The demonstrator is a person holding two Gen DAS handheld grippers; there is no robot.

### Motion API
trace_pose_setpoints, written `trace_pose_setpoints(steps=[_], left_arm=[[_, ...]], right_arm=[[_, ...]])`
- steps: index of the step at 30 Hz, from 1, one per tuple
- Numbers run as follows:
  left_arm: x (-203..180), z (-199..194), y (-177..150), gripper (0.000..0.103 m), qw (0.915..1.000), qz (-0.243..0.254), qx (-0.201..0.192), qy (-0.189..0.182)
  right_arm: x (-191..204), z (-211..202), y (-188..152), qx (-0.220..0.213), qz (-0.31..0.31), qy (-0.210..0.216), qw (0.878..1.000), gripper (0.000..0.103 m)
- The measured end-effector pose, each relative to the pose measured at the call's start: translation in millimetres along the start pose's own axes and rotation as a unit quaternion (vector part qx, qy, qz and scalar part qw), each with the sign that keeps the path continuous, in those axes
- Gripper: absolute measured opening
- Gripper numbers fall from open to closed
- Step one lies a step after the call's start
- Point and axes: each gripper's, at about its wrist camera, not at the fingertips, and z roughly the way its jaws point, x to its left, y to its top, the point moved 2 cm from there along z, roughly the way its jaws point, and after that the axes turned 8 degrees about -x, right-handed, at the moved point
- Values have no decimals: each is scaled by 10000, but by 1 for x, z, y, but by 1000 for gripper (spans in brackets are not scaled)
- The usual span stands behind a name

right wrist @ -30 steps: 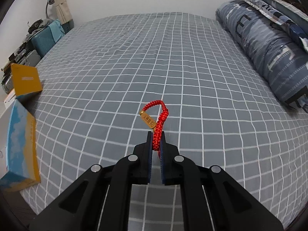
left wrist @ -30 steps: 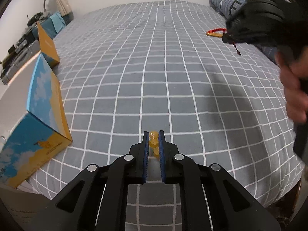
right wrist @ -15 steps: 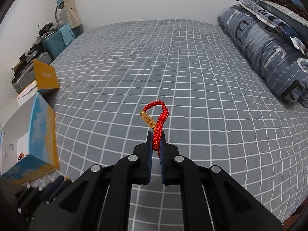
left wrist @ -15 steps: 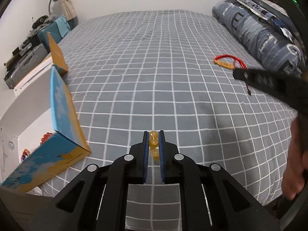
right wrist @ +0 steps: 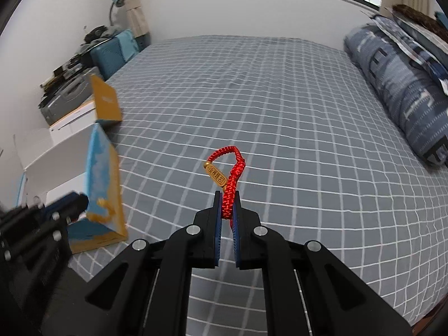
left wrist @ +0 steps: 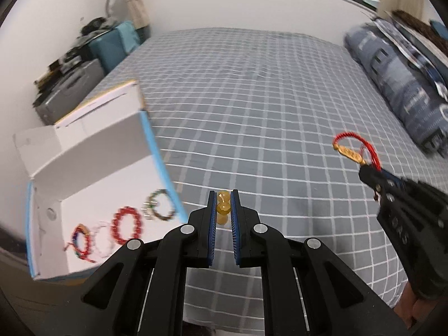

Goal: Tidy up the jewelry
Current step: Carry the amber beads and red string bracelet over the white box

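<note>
My left gripper [left wrist: 223, 196] is shut on a yellow bead bracelet [left wrist: 223, 206], whose amber beads show between the blue pads. It hangs above the near edge of the bed, just right of an open white box [left wrist: 92, 151] with blue and yellow outer sides. Several bracelets lie on the box floor, among them a red bead bracelet [left wrist: 126, 225]. My right gripper [right wrist: 226, 194] is shut on a red braided cord bracelet [right wrist: 233, 176] with a gold tag [right wrist: 215, 175]. In the left wrist view that right gripper [left wrist: 369, 172] sits at the right, over the bed.
The bed [right wrist: 266, 98] has a grey sheet with a white grid. A folded blue patterned duvet [right wrist: 397, 84] lies along its right side. A side table with clutter [left wrist: 70, 84], a teal bag [left wrist: 114, 46] and a lamp stand at the far left. The left gripper [right wrist: 72, 204] shows beside the box [right wrist: 103, 184].
Both grippers have risen and drawn back toward the near edge of the bed. The open box's inside with its bracelets has come into the left wrist view. Both grips are unchanged.
</note>
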Motion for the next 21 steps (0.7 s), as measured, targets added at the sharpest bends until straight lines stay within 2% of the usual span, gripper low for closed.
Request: trace_pose_setpoints(steps=[9, 17, 21], left_arm=[[101, -16, 3, 9, 9975, -486, 1, 522], [183, -21, -10, 9, 9916, -939, 151, 873], [211, -15, -21, 9, 9885, -1099, 281, 1004]], right_arm=[[92, -6, 15, -141, -479, 534, 9973, 6], [187, 1, 17, -147, -1002, 1005, 9898, 6], [230, 13, 14, -70, -1235, 1235, 9846, 6]])
